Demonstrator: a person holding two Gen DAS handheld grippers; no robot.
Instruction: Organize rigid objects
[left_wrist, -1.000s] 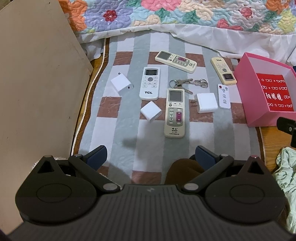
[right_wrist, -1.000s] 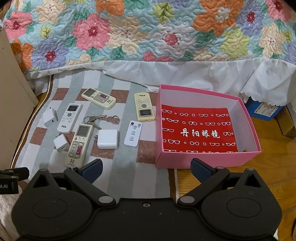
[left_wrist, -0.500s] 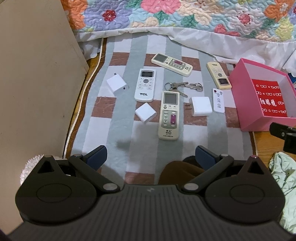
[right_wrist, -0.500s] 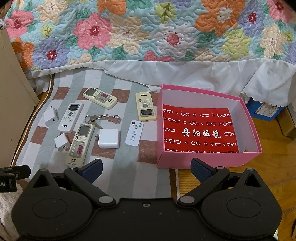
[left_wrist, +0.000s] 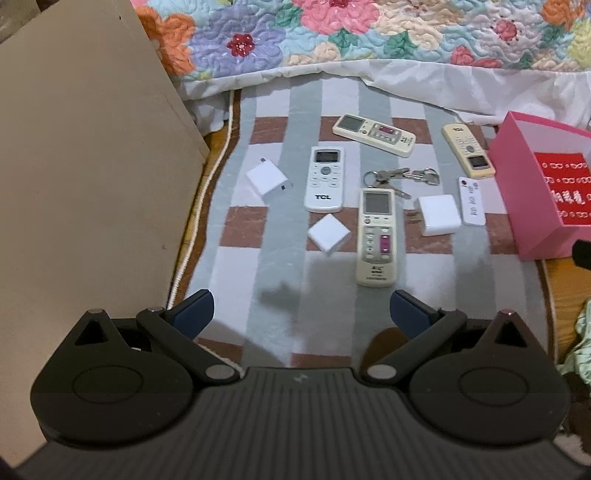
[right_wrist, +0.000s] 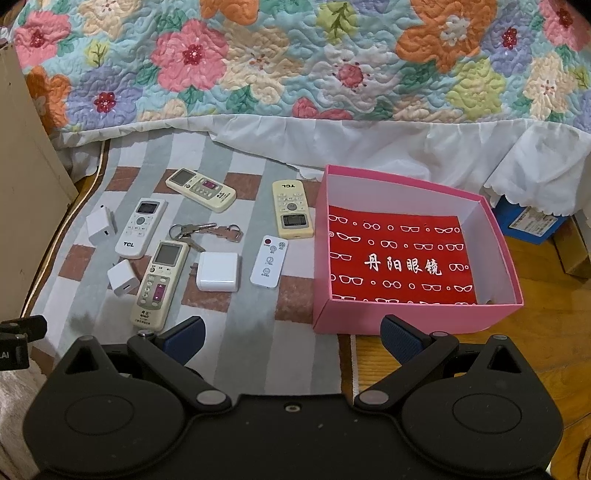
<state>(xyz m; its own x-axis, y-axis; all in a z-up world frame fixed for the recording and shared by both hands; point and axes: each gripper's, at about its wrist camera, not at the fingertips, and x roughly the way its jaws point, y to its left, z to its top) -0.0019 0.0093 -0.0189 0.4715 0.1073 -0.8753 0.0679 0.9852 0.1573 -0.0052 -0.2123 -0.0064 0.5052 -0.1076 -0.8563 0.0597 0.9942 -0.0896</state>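
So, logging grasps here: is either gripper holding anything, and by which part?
Nothing is held: the left gripper and the right gripper are both open and empty.

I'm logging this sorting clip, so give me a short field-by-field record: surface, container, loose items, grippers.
surface: checked mat on the floor beside a bed
container: pink box, open, holds only a red printed sheet
remotes: five, all on the mat, among them a white TCL remote and a small white remote
chargers: three white blocks; the largest charger lies nearest the box
keys: bunch of keys among the remotes
left gripper: open, empty
right gripper: open, empty
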